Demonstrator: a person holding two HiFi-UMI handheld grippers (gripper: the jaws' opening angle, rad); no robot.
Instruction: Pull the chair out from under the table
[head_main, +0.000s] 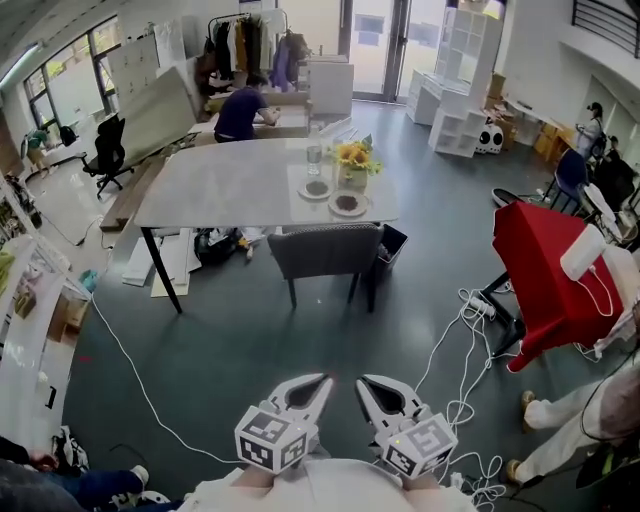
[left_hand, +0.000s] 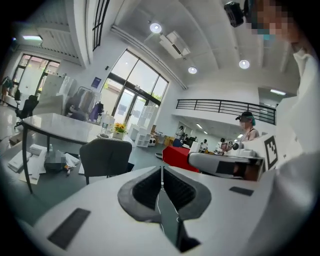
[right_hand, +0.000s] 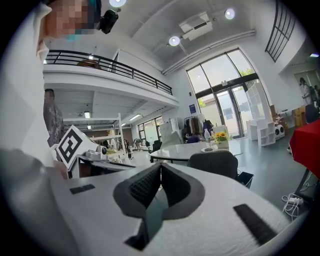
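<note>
A dark grey upholstered chair (head_main: 325, 250) is pushed in at the near side of a large pale table (head_main: 230, 185); its back faces me. The chair (left_hand: 106, 157) also shows in the left gripper view and the chair (right_hand: 213, 163) in the right gripper view, small and far ahead. My left gripper (head_main: 318, 386) and right gripper (head_main: 366, 388) hang side by side at the bottom of the head view, well short of the chair. Both are shut with nothing between the pads. The left gripper (left_hand: 161, 171) and right gripper (right_hand: 161, 169) point roughly level toward the chair.
On the table stand a vase of yellow flowers (head_main: 352, 162), a glass (head_main: 314, 158) and two plates (head_main: 348, 205). A red-draped stand (head_main: 545, 270) and loose white cables (head_main: 470, 350) lie to the right. A person's legs (head_main: 570, 430) are at the right edge. Clutter lies under the table (head_main: 215, 245).
</note>
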